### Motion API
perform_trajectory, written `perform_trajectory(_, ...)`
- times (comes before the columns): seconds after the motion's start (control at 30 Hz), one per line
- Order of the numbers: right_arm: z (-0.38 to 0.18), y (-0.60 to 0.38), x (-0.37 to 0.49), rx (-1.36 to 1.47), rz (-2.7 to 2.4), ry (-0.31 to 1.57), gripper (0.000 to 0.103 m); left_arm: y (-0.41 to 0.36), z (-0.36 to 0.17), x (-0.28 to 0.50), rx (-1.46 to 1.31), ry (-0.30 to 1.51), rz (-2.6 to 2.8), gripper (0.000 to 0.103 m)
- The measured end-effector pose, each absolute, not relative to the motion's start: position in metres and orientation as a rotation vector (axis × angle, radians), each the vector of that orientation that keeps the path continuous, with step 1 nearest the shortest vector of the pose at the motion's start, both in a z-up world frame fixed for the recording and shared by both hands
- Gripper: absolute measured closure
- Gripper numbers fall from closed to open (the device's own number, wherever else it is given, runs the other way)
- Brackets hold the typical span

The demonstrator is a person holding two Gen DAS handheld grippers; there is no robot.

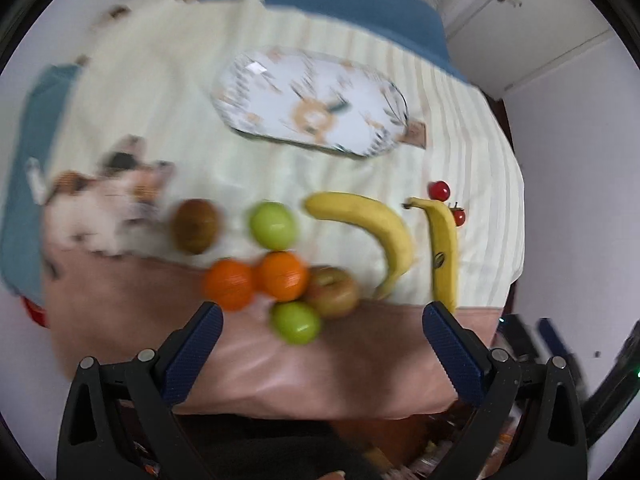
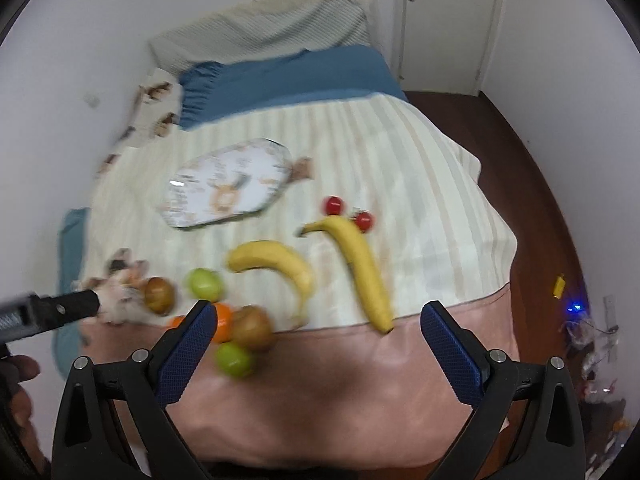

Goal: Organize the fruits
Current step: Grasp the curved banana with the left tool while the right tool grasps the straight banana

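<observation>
Fruit lies on a bed. In the left wrist view: a kiwi (image 1: 196, 226), a green apple (image 1: 273, 225), two oranges (image 1: 228, 285) (image 1: 281, 275), a reddish apple (image 1: 333, 291), a second green apple (image 1: 296, 322), two bananas (image 1: 372, 236) (image 1: 442, 252) and two cherry tomatoes (image 1: 439, 191) (image 1: 459, 216). A patterned tray (image 1: 310, 102) lies farther back. My left gripper (image 1: 322, 316) is open and empty above the near fruit. My right gripper (image 2: 318, 314) is open and empty, near the bananas (image 2: 280, 266) (image 2: 360, 268); the tray (image 2: 228, 182) shows beyond.
A plush toy (image 1: 108, 208) lies left of the kiwi. The bed has a striped cream cover (image 2: 400, 168), a pink sheet (image 2: 340, 392) at the near edge and a blue blanket (image 2: 288, 76) at the back. Wooden floor (image 2: 532, 200) and a door (image 2: 448, 20) are to the right.
</observation>
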State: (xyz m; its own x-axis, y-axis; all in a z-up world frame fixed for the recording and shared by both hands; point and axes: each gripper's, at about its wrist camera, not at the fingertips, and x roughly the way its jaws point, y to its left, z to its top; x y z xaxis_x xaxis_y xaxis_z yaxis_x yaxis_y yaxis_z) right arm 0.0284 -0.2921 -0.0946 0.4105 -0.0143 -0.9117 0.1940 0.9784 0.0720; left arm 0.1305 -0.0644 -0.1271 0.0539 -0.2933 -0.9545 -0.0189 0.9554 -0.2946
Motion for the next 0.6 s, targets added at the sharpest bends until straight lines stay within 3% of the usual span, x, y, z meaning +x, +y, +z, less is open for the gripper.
perform_trajectory(0.13, -0.160, -0.321, 0.061, 0.219, -0.119, 1.213, 0.018, -0.114, -0.193, 0.176, -0.339, 1.653, -0.252, 0.001)
perform_trajectory(0.23, -0.207, -0.342, 0.091, 0.254, -0.105, 1.292, 0.021, -0.137, -0.242, 0.201, -0.418, 1.758, -0.228, 0.002)
perform_trajectory(0.33, -0.241, -0.355, 0.110, 0.291, -0.082, 1.348, 0.022, -0.145, -0.281, 0.213, -0.523, 1.830, -0.178, 0.016)
perform_trajectory(0.43, -0.266, -0.357, 0.122, 0.303, -0.049, 1.389, 0.027, -0.151, -0.301, 0.215, -0.552, 1.847, -0.151, 0.047)
perform_trajectory(0.5, -0.278, -0.356, 0.127, 0.280, -0.037, 1.402, 0.033, -0.157, -0.301, 0.213, -0.525, 1.821, -0.149, 0.049)
perform_trajectory(0.6, -0.282, -0.353, 0.125, 0.237, -0.037, 1.412, 0.060, -0.174, -0.291, 0.205, -0.379, 1.766, -0.195, 0.052)
